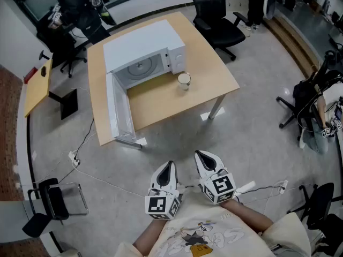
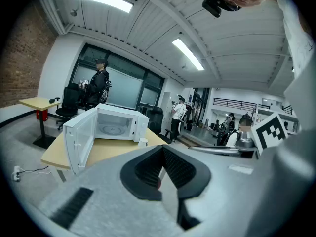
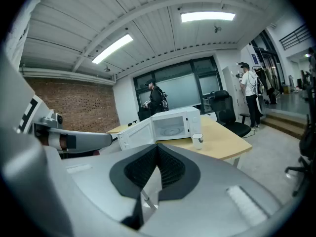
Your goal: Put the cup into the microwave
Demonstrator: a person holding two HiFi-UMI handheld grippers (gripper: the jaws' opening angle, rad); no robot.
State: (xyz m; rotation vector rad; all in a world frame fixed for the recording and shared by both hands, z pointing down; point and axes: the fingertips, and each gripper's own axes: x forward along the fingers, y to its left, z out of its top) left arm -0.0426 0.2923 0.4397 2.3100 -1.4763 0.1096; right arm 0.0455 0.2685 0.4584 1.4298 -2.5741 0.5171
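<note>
A white cup (image 1: 184, 80) stands on the wooden table (image 1: 209, 68), just right of the white microwave (image 1: 143, 52), whose door (image 1: 118, 111) hangs wide open toward me. The cup (image 3: 197, 140) and the microwave (image 3: 170, 125) show far off in the right gripper view, and the cup (image 2: 143, 142) beside the open microwave (image 2: 106, 127) in the left gripper view. My left gripper (image 1: 168, 167) and right gripper (image 1: 201, 157) are held side by side over the floor, well short of the table. Both are shut with nothing between the jaws.
Black office chairs (image 1: 217, 20) stand behind the table, another (image 1: 313, 111) at the right. A smaller desk (image 1: 37, 87) is at the left. A cable and power strip (image 1: 75, 158) lie on the floor. People stand at the back (image 1: 80, 9).
</note>
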